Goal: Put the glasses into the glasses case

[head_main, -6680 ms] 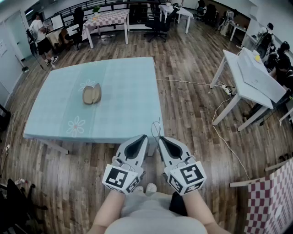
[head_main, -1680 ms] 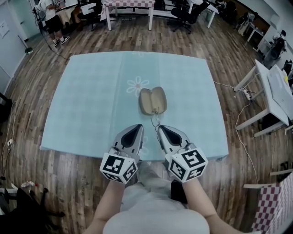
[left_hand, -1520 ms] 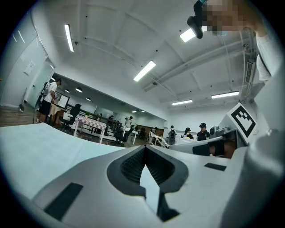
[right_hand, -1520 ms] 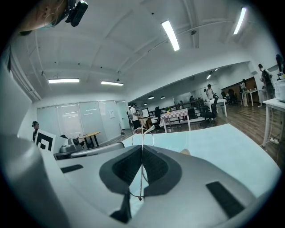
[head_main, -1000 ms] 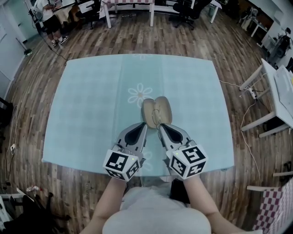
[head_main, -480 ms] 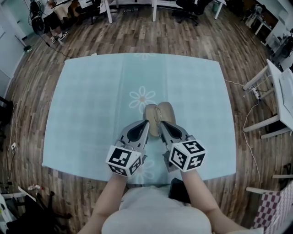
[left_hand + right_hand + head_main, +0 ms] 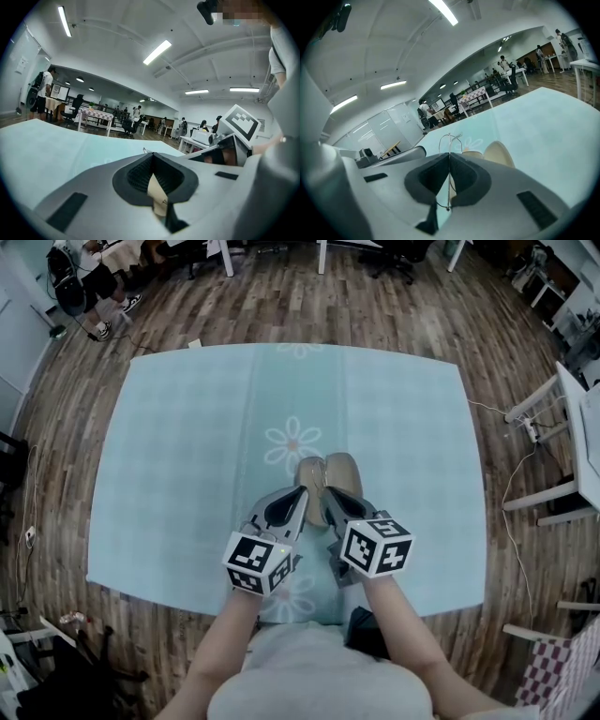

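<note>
An open beige glasses case (image 7: 343, 471) lies on the light blue tablecloth (image 7: 187, 446), just past the flower print. Both grippers sit side by side at its near edge. My right gripper (image 7: 325, 491) is shut on thin wire-framed glasses (image 7: 450, 139), whose frame sticks up past the jaw tips, with the case (image 7: 499, 153) right behind. My left gripper (image 7: 302, 491) is shut with nothing in it; the case (image 7: 155, 190) shows through the gap behind its tips, and a bit of the glasses' wire (image 7: 144, 150) shows beyond them.
The tablecloth has a second flower print (image 7: 292, 596) at the near edge, under my wrists. Wooden floor (image 7: 525, 381) surrounds the table. A white desk (image 7: 577, 427) with cables stands to the right, and people (image 7: 80, 277) stand at far left.
Both grippers have moved forward over the table and sunk toward the open case, now reaching its near edge. The right gripper has rolled a little, still holding the glasses.
</note>
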`<state>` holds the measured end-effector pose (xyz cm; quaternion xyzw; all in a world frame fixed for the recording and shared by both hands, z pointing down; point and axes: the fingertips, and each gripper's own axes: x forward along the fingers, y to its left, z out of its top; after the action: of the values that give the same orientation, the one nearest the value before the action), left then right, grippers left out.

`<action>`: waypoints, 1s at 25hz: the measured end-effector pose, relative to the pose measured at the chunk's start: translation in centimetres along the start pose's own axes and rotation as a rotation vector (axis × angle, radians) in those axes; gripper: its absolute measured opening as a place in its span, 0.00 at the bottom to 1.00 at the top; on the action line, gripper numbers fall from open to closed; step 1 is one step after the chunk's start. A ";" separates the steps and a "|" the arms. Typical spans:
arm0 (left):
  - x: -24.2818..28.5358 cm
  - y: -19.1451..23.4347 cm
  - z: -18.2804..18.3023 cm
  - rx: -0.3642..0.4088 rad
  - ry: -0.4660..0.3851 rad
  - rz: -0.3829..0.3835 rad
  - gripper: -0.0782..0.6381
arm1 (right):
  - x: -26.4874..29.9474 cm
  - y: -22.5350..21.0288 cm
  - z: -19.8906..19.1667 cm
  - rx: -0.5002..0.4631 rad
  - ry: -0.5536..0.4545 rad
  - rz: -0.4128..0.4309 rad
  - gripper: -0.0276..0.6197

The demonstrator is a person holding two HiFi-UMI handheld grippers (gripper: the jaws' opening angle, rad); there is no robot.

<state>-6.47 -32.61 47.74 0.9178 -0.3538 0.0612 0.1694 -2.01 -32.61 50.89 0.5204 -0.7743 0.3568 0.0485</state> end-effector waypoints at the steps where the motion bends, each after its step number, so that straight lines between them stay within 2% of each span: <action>1: 0.2 0.2 -0.2 -0.001 0.008 0.000 0.12 | 0.3 -0.3 -0.2 0.009 0.008 -0.004 0.06; 9: 1.3 1.6 -1.8 -0.027 0.044 0.015 0.12 | 3.0 -1.7 -2.4 0.033 0.074 -0.018 0.06; 25: 2.3 2.8 -4.6 -0.061 0.116 0.036 0.12 | 5.7 -4.4 -5.7 0.199 0.170 -0.064 0.06</action>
<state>-6.60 -34.35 53.29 0.9006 -0.3617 0.1066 0.2163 -2.61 -34.41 59.85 0.5150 -0.7112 0.4728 0.0733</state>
